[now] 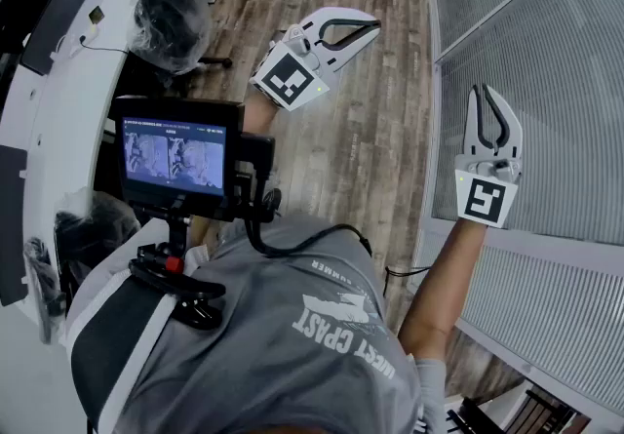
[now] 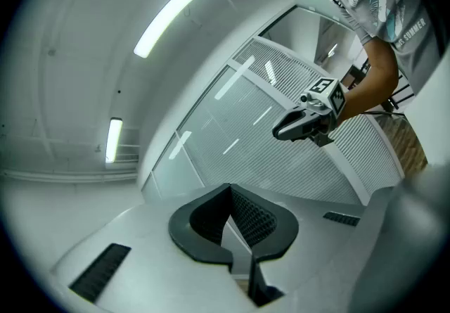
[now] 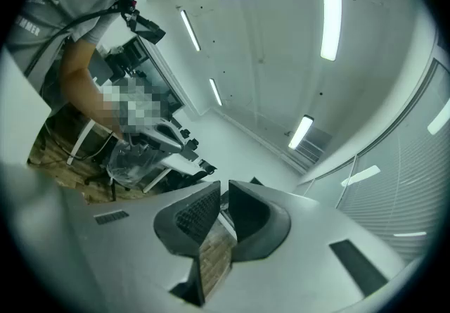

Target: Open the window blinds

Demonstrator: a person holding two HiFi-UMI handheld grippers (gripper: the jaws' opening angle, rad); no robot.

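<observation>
Both grippers raised, nothing held; blinds down.
Left gripper (image 1: 370,28), white with dark jaw pads, hangs over the brown wood-plank floor (image 1: 375,144), jaw tips meeting, empty. Right gripper (image 1: 482,97) is up in front of the white slatted window blinds (image 1: 551,61) behind the glass partition; jaws drawn in to a thin slit, empty. Contact with glass: cannot tell.
</observation>
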